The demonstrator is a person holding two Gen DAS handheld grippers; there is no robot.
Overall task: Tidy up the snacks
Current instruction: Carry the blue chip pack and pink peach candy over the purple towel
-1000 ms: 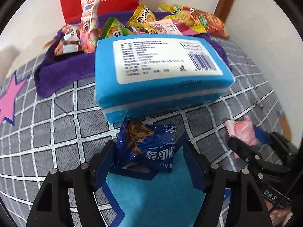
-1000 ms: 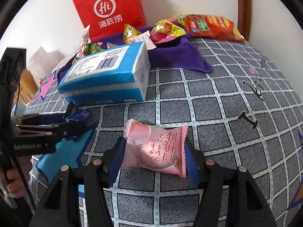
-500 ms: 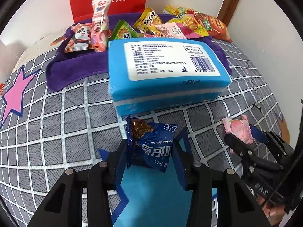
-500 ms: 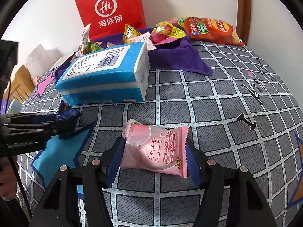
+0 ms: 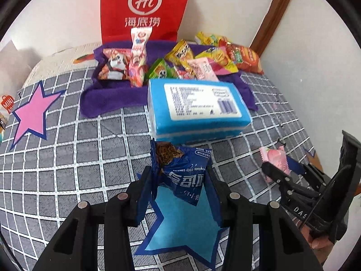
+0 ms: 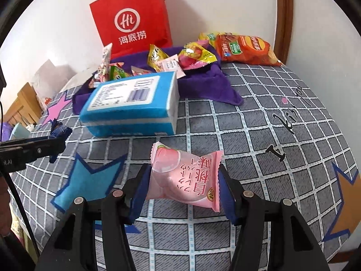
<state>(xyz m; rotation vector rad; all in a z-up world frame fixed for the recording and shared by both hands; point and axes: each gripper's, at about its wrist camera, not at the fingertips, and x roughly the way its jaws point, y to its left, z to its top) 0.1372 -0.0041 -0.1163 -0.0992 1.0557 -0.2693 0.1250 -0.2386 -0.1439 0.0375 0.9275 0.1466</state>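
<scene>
Left wrist view: the left gripper (image 5: 180,178) pinches a blue cookie packet (image 5: 183,171) between its pads, the packet lifted clear of the checked bedcover (image 5: 74,155) above a blue star patch (image 5: 182,223). Its jaws have just closed further onto the packet. Ahead lies 1 blue tissue pack (image 5: 198,108), and behind it 1 purple towel (image 5: 112,94) carrying the pile of snacks, roughly 8 wrappers, though overlaps make the count uncertain. 1 red paper bag (image 5: 144,6) stands against the wall. At the right edge the right gripper (image 5: 277,169) shows with its pink packet (image 5: 274,158).

Right wrist view: the right gripper (image 6: 183,180) clamps 1 pink peach sweet packet (image 6: 185,176) across its width, and its jaws have just tightened on it. The packet looks raised off the bedcover. At the left, the left gripper (image 6: 54,144) holds the blue packet.

The step in hand looks like carrying both packets to the towel pile. To do it well, keep both grips steady, since the soft wrappers crumple and can slip; pass over or around the tissue pack rather than brushing it; release each packet low over a bare bit of towel so nothing already there gets knocked off.
</scene>
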